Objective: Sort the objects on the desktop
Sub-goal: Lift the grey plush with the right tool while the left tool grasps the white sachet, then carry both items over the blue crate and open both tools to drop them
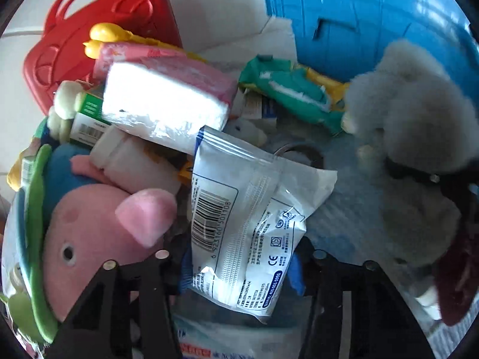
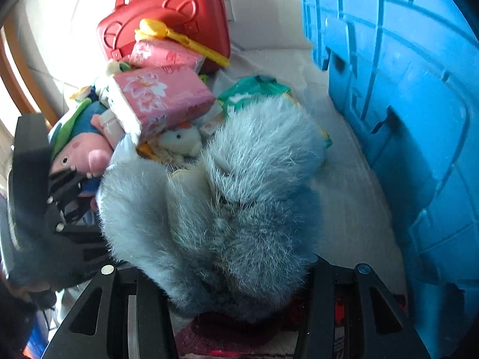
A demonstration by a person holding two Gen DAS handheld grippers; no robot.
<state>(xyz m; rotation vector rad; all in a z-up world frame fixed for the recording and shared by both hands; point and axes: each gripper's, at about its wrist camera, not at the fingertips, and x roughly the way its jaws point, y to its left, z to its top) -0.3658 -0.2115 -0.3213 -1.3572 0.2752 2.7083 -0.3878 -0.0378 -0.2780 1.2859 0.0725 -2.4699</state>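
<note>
Two grippers, right gripper (image 2: pixel 239 281) jaws clamped on grey plush toy (image 2: pixel 227 197), left gripper (image 1: pixel 239 272) jaws round white sachet (image 1: pixel 248 224), grip unclear.

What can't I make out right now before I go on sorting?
Left wrist view: whether the left gripper presses the white sachet, which covers its pads.
Right wrist view: the grey plush toy hides the pads of the right gripper.
Both views: the blue crate is cut off by the edge.

Left gripper (image 1: pixel 239 269): pitched downward, farther from the blue crate (image 2: pixel 404 89), pads contacting a white packet (image 1: pixel 239 224). Right gripper (image 2: pixel 239 284): nearer the crate, clamped on a grey plush toy (image 2: pixel 224 209).
</note>
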